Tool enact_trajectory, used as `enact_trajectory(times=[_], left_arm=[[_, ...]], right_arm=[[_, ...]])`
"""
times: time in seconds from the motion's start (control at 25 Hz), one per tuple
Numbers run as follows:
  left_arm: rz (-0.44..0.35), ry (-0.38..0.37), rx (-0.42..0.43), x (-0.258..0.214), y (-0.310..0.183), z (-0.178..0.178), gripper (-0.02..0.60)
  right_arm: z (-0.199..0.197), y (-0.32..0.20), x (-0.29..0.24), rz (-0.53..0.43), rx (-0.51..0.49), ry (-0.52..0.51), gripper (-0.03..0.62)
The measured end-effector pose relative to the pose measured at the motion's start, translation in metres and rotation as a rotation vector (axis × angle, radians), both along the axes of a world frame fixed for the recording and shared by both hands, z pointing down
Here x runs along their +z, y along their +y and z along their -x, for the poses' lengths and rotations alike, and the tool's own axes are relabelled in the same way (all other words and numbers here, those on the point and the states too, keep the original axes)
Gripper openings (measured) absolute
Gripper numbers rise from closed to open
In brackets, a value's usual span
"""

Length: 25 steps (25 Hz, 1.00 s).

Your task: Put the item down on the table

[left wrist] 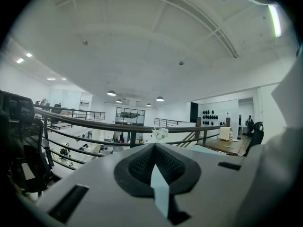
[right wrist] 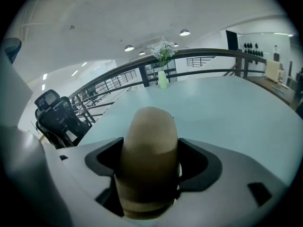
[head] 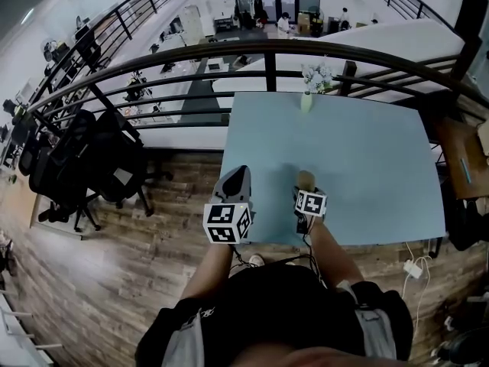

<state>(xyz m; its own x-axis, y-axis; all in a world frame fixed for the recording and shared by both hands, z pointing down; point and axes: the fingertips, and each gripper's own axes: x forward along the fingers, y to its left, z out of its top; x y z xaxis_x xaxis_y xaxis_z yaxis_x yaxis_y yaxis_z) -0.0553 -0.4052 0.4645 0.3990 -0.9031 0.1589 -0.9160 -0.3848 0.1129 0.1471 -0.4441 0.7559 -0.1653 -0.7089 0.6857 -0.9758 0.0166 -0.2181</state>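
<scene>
My right gripper (right wrist: 150, 167) is shut on a tan, rounded, cork-like item (right wrist: 149, 150). In the head view the item (head: 306, 179) pokes out ahead of the right gripper (head: 308, 191), over the near part of the light blue table (head: 367, 167). Whether the item touches the tabletop (right wrist: 227, 108) is not visible. My left gripper (head: 235, 183) hovers at the table's near left edge, tilted up. In its own view the left gripper (left wrist: 156, 167) has its jaws together with nothing between them.
A small green vase with white flowers (head: 308, 98) stands at the table's far edge, and in the right gripper view the vase (right wrist: 162, 78) is straight ahead. A black railing (head: 267, 60) runs behind the table. Black office chairs (head: 84, 163) stand on the wooden floor at left.
</scene>
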Motion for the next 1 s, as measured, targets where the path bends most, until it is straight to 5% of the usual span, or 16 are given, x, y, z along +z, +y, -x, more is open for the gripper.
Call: enact_trajectory(times=[1.0], left_arm=[[-0.003, -0.002, 0.012, 0.0, -0.006, -0.002, 0.011]], right_arm=[[-0.005, 0.011, 0.047, 0.127, 0.045, -0.051, 0.377]])
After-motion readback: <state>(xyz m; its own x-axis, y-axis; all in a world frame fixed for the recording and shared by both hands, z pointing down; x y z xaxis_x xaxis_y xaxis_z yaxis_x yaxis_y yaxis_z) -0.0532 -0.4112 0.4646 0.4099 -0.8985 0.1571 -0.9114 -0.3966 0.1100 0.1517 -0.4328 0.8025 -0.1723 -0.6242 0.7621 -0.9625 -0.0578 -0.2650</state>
